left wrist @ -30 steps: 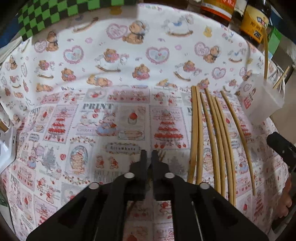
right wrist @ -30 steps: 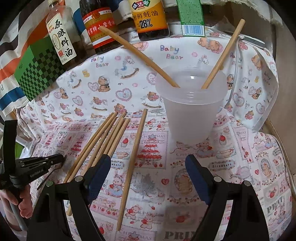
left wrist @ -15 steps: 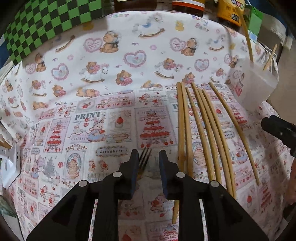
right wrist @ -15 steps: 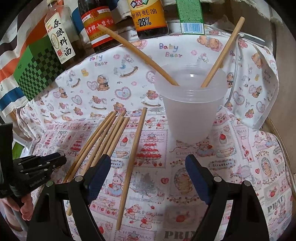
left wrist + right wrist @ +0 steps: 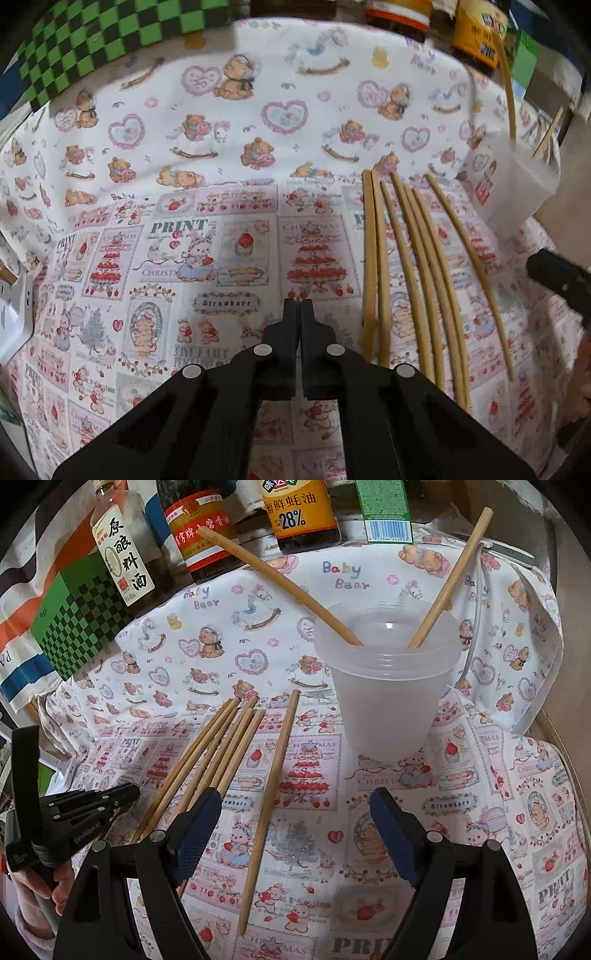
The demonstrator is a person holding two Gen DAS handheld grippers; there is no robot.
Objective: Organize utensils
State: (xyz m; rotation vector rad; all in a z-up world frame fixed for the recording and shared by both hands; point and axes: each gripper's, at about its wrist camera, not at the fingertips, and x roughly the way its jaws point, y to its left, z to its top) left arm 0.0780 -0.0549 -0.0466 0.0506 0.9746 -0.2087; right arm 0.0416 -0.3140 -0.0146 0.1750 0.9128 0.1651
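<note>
Several wooden chopsticks (image 5: pixel 413 266) lie side by side on the printed cloth, also in the right wrist view (image 5: pixel 218 760). A translucent plastic cup (image 5: pixel 386 686) stands upright with two chopsticks (image 5: pixel 284 581) leaning in it; it shows at the right edge of the left wrist view (image 5: pixel 513 177). My left gripper (image 5: pixel 298 301) is shut and empty, just left of the chopsticks; it shows in the right wrist view (image 5: pixel 125 792). My right gripper (image 5: pixel 295 812) is open and empty, above the cloth in front of the cup, with one chopstick (image 5: pixel 271 805) between its jaws.
Sauce bottles (image 5: pixel 299 509) and a green checkered box (image 5: pixel 79 616) stand along the back edge. A white object (image 5: pixel 11 314) lies at the left edge. The right gripper's tip (image 5: pixel 554 277) shows at the right in the left wrist view.
The left gripper opened slightly half a second ago and has shut again. It shifted a little over the cloth. The right gripper has barely moved.
</note>
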